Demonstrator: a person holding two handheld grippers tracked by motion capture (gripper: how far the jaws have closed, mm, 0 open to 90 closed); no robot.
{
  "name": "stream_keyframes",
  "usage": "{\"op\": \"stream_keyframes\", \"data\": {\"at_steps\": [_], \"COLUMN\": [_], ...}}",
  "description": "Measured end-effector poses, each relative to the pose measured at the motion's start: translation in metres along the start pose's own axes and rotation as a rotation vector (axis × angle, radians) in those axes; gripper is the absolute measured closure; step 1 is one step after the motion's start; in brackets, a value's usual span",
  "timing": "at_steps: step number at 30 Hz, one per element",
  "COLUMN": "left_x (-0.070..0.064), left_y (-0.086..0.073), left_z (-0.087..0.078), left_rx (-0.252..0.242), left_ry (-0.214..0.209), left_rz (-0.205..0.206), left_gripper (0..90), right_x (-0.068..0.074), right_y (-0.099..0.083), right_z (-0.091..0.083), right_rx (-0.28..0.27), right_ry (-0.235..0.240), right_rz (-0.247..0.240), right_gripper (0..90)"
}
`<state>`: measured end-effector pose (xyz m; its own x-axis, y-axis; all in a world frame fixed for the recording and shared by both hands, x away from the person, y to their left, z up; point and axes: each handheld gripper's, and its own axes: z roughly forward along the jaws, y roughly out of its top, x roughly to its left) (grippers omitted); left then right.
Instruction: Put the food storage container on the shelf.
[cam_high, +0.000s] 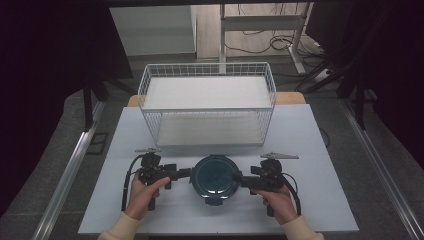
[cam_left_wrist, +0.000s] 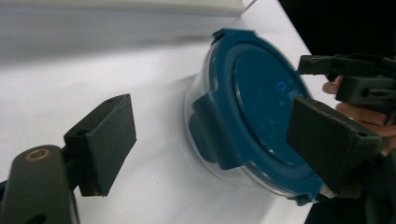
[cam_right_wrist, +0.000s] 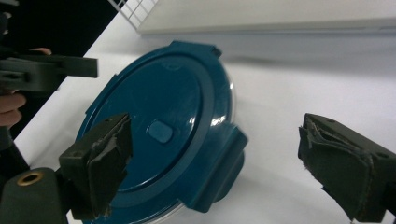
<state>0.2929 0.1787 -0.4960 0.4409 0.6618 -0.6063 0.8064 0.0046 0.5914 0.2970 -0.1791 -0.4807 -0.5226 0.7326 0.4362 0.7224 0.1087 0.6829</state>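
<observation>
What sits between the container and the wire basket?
Nothing: in the high view a bare strip of white table separates the blue-lidded container from the wire basket.

A round container (cam_high: 216, 179) with a deep teal-blue lid and clear body sits on a pale grey-white bench (cam_high: 310, 135). Behind it, a white wire basket (cam_high: 207, 102); both grippers' fingers (cam_left_wrist: 105, 140) are matt black.
</observation>
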Motion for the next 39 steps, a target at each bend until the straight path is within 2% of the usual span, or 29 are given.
{"op": "stream_keyframes", "data": {"at_steps": [1, 2, 3, 6, 7, 8, 9, 10, 13, 17, 23, 25, 28, 33, 34, 36, 39], "left_x": [0.000, 0.002, 0.002, 0.002, 0.002, 0.003, 0.003, 0.005, 0.007, 0.005, 0.003, 0.000, 0.000, -0.001, -0.001, -0.001, -0.003], "left_y": [0.000, -0.001, -0.001, -0.002, -0.002, -0.005, -0.005, -0.007, -0.009, -0.010, -0.013, -0.014, -0.014, -0.015, -0.016, -0.018, -0.019], "left_z": [0.000, 0.004, 0.004, 0.012, 0.012, 0.017, 0.017, 0.022, 0.028, 0.032, 0.040, 0.042, 0.042, 0.040, 0.038, 0.035, 0.032], "left_rx": [0.000, 0.021, 0.021, 0.041, 0.041, 0.041, 0.041, 0.055, 0.075, 0.081, 0.093, 0.102, 0.098, 0.094, 0.083, 0.072, 0.064], "left_ry": [0.000, -0.030, -0.030, -0.071, -0.071, -0.110, -0.110, -0.132, -0.137, -0.139, -0.169, -0.151, -0.151, -0.146, -0.155, -0.167, -0.171], "left_rz": [0.000, -0.016, -0.016, -0.048, -0.048, -0.079, -0.079, -0.102, -0.114, -0.106, -0.107, -0.092, -0.113, -0.122, -0.137, -0.136, -0.130], "left_gripper": [15.3, 14.9, 14.8, 14.8, 14.8, 14.8, 14.6, 14.6, 13.7, 14.8, 22.9, 25.6, 28.6, 30.3, 32.9, 36.0, 37.6], "right_x": [0.000, 0.001, 0.001, 0.002, 0.002, 0.002, 0.002, 0.003, 0.005, 0.006, 0.007, 0.006, 0.002, -0.001, -0.003, -0.005, -0.005], "right_y": [0.000, -0.001, -0.001, -0.003, -0.003, -0.005, -0.005, -0.005, -0.007, -0.009, -0.013, -0.015, -0.016, -0.017, -0.017, -0.018, -0.019], "right_z": [0.000, 0.003, 0.003, 0.009, 0.009, 0.015, 0.015, 0.016, 0.021, 0.028, 0.036, 0.036, 0.035, 0.033, 0.031, 0.029, 0.028], "right_rx": [0.000, 0.009, 0.009, 0.031, 0.031, 0.053, 0.053, 0.058, 0.070, 0.087, 0.108, 0.099, 0.083, 0.077, 0.071, 0.059, 0.045], "right_ry": [0.000, 0.003, 0.003, 0.008, 0.008, 0.011, 0.011, 0.013, 0.034, 0.050, 0.082, 0.091, 0.103, 0.119, 0.127, 0.135, 0.141], "right_rz": [0.000, -0.003, -0.003, 0.006, 0.006, 0.010, 0.010, 0.011, 0.031, 0.058, 0.095, 0.122, 0.175, 0.192, 0.209, 0.226, 0.224], "right_gripper": [10.1, 10.1, 10.1, 9.8, 9.8, 9.1, 9.1, 9.0, 8.7, 8.7, 10.6, 13.4, 18.4, 20.9, 23.4, 25.8, 26.9]}}
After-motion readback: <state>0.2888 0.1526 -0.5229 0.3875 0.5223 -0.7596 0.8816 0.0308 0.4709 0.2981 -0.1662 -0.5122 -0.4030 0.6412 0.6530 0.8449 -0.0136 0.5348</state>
